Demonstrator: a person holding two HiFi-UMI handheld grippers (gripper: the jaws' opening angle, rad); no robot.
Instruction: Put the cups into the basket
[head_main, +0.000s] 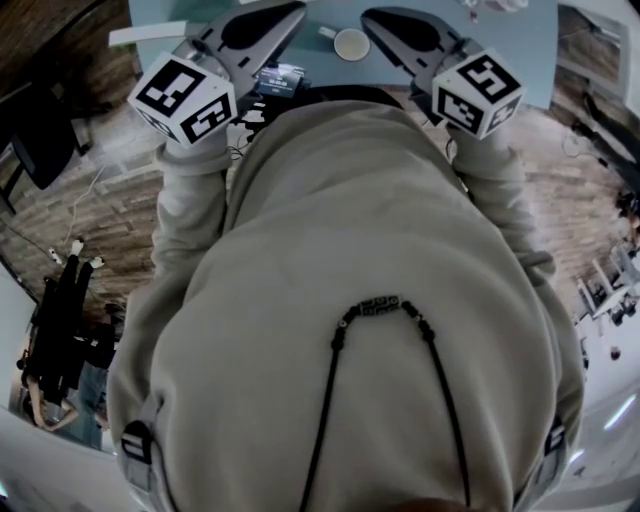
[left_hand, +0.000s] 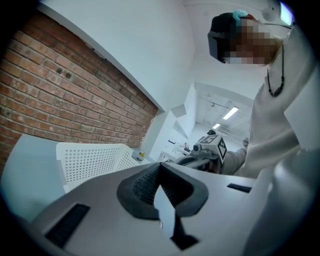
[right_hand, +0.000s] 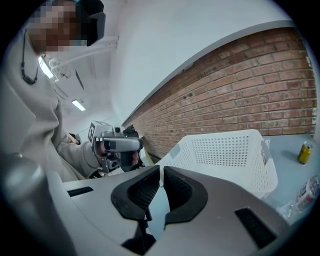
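1. Filling most of the head view, the person's beige sweatshirt (head_main: 360, 260) leaves only a strip of the pale blue table (head_main: 520, 40) along the top edge of the frame.
2. The left gripper (left_hand: 160, 170) has its dark ribbed jaws brought together at the tips, with nothing between them.
3. The right gripper (right_hand: 161, 172) is likewise closed. Only a thin slit shows between its pads, and it holds nothing.
4. In the head view both grippers reach toward the top of the frame, the left marker cube (head_main: 183, 97) at upper left and the right marker cube (head_main: 477, 92) at upper right.
5. A white cup (head_main: 351, 43) stands on the table at top centre, between the two grippers and touched by neither.
6. The white perforated basket (left_hand: 95, 162) sits at the left of the left gripper view and at the right of the right gripper view. It stands beyond the jaws, in front of the brick wall (left_hand: 55, 95).
7. A small yellow can (right_hand: 303, 152) stands on the table at the right edge of the right gripper view, beside the basket.
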